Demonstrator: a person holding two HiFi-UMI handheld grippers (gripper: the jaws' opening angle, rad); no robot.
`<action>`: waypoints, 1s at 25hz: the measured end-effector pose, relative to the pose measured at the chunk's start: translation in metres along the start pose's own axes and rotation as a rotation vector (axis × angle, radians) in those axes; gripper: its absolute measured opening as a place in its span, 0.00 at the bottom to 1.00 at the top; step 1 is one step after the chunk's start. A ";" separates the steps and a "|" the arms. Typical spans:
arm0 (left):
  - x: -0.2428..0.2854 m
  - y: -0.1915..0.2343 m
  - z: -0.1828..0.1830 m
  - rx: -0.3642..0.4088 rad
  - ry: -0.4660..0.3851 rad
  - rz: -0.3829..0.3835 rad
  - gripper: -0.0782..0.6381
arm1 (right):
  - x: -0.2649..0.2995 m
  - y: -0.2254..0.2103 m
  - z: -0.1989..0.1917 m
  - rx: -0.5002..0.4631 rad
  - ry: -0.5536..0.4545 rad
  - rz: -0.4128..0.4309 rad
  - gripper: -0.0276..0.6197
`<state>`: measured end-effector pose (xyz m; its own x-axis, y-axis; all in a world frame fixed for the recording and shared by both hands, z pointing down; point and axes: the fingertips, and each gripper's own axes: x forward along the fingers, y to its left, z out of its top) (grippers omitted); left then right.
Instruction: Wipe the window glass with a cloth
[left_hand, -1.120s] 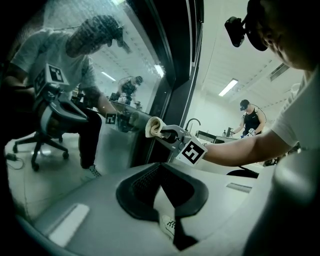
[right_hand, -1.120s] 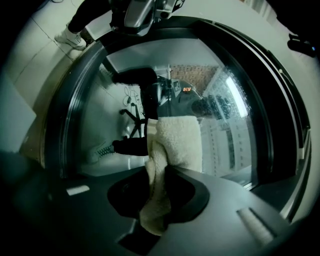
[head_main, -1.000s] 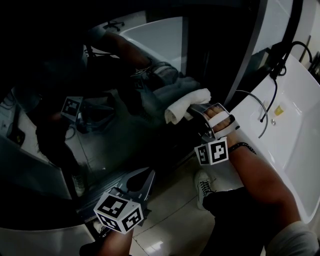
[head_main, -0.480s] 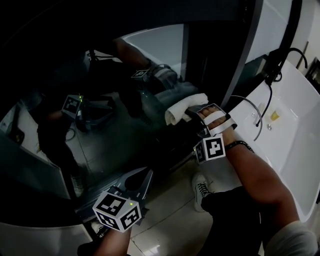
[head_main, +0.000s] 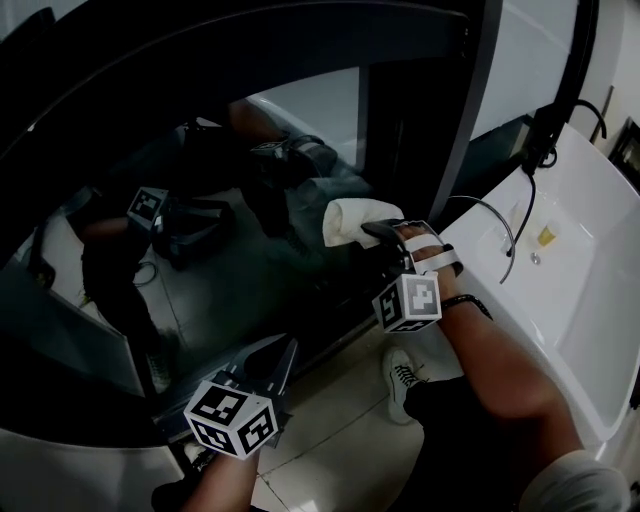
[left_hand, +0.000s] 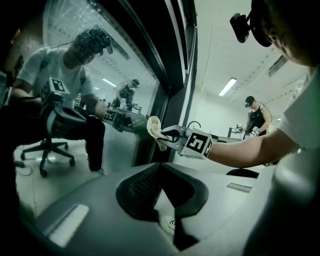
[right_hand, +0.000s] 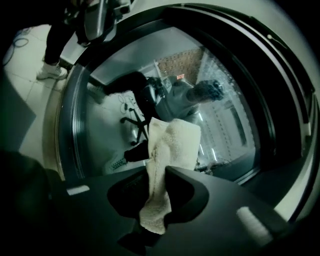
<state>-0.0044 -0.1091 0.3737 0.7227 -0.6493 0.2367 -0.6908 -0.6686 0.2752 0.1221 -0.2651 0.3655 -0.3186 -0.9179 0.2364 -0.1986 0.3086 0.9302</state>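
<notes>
The window glass (head_main: 230, 270) is a big dark pane that mirrors me and both grippers. My right gripper (head_main: 388, 238) is shut on a folded white cloth (head_main: 356, 217) and holds it against the glass near the dark frame post. In the right gripper view the cloth (right_hand: 172, 142) hangs between the jaws of my right gripper (right_hand: 157, 175) and lies on the glass (right_hand: 230, 115). My left gripper (head_main: 285, 350) stays low, below the pane, jaws together with nothing between them. The left gripper view shows the left gripper (left_hand: 161, 167), the cloth (left_hand: 154, 129) and the right gripper (left_hand: 167, 134) ahead.
A white basin (head_main: 585, 300) with a curved faucet (head_main: 495, 215) stands at the right. A dark upright frame post (head_main: 468, 120) borders the pane. Tiled floor and my shoe (head_main: 400, 372) lie below. An office chair (left_hand: 47, 147) shows in the glass.
The right gripper with the cloth has slid a little to the left along the glass. The left gripper has hardly moved.
</notes>
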 end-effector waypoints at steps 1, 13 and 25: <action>0.000 -0.002 0.000 0.005 -0.006 0.003 0.13 | -0.004 -0.002 0.001 0.049 -0.007 -0.015 0.14; -0.002 -0.017 0.005 0.008 -0.015 -0.009 0.13 | -0.040 -0.058 -0.032 0.931 0.007 -0.221 0.14; 0.002 0.001 0.008 -0.016 0.000 -0.013 0.13 | 0.004 -0.059 -0.057 0.974 0.070 -0.268 0.14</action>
<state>-0.0044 -0.1141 0.3665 0.7320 -0.6402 0.2331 -0.6806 -0.6714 0.2932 0.1854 -0.3013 0.3271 -0.1032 -0.9898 0.0986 -0.9354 0.1303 0.3288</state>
